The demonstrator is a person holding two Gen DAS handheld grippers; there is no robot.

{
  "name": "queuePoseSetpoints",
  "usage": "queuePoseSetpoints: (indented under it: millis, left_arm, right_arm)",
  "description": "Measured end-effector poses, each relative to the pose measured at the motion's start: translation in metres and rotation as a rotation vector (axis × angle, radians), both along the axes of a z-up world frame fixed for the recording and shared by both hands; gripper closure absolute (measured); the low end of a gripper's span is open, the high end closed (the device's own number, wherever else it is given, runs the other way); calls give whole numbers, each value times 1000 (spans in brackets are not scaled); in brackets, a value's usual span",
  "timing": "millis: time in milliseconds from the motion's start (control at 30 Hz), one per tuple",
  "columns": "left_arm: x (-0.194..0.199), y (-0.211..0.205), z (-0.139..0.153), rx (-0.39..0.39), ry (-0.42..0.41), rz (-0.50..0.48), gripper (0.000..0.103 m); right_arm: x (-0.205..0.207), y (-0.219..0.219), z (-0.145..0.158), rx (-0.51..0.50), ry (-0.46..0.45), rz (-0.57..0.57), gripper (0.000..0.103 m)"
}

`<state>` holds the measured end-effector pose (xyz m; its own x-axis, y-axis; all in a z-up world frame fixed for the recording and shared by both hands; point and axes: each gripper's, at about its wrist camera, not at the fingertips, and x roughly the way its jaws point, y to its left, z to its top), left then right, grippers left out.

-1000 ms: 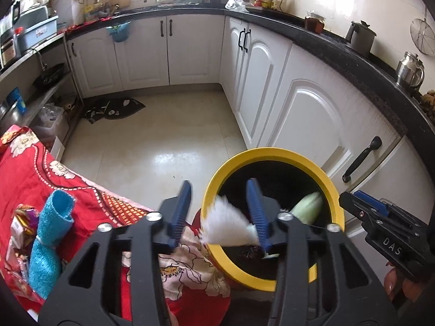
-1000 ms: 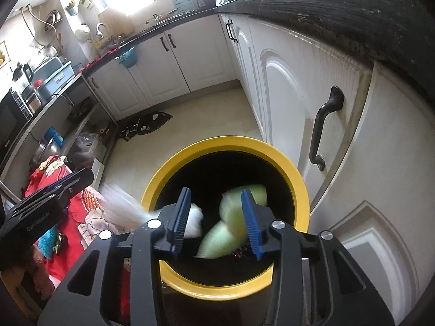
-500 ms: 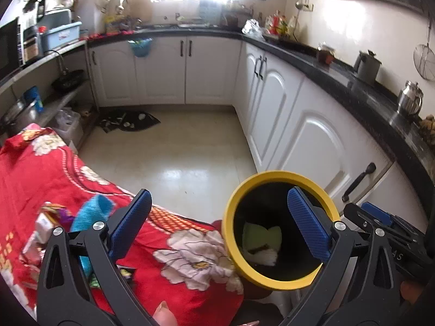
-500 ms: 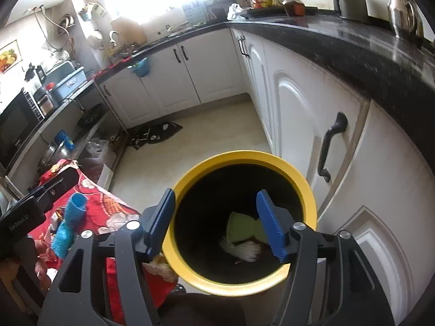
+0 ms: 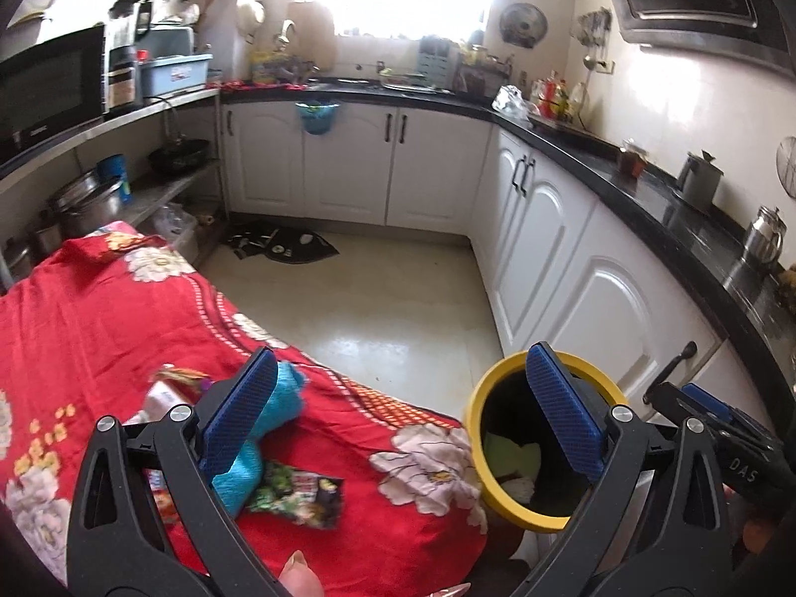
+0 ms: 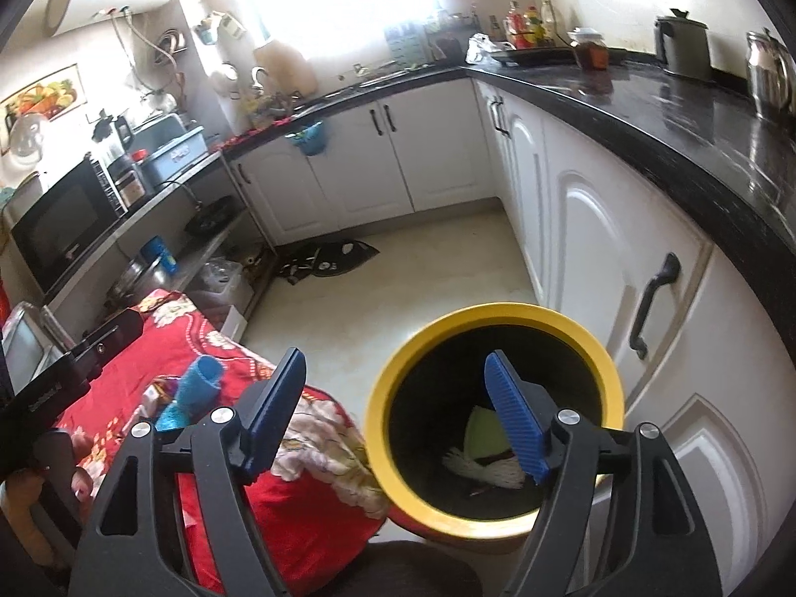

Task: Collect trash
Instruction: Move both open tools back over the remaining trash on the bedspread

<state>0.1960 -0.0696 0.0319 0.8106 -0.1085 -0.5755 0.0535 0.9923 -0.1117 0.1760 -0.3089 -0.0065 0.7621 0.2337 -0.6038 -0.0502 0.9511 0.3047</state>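
Both claws are released and empty. The left gripper [image 5: 398,413] is spread as wide as it gets, nothing between the pads. The right gripper [image 6: 398,413] has just been opening further, jaws apart, nothing held, poised above the bin.

The yellow-rimmed bin [image 6: 497,318] stands on the floor at the right, just beside the white cabinets [image 6: 587,248] and touching the near right edge of the red floral cloth [image 5: 99,308]. Trash already lies on its bottom: a pale green piece [image 6: 485,430] and a white fringed wad [image 6: 477,470], touching each other.

Trash not yet collected is seen on the cloth, near left: a printed snack wrapper [image 5: 298,490] lying flat, and more wrappers [image 5: 164,393] further left, partly hidden behind the left jaw. A turquoise knitted piece [image 5: 278,398] lies across them; whether it counts as trash cannot be told.

Judged handling: the wrapper is light, thin, crinkly and probably slippery, flat on soft cloth, so cloth may be pinched along with it. A raised edge or corner should be taken, with pads closed fully. The knitted piece is soft and limp; a pinch at mid-length should do. No fragility is expected.
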Motion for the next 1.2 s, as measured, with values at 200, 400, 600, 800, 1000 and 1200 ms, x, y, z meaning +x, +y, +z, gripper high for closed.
queuePoseSetpoints:
  millis: [200, 400, 600, 800, 1000, 1200]
  left_arm:
    - [-13, 27, 3, -14, -11, 51, 11]
    - [-24, 56, 5, -11, -19, 110, 11]
    - [-34, 90, 5, -28, -17, 179, 11]
    - [-47, 123, 2, -46, -11, 248, 11]
    - [-62, 151, -1, -61, -1, 298, 11]
    - [-82, 182, -10, -76, 34, 358, 11]
  right_arm:
    - [-2, 19, 8, -4, -17, 49, 31]
    - [-5, 42, 14, -10, -27, 103, 31]
    - [-7, 73, 18, -23, -33, 181, 30]
    - [-7, 106, 19, -41, -29, 268, 30]
    - [-4, 136, 17, -49, -12, 344, 30]
    - [1, 159, 6, -64, 17, 392, 30]
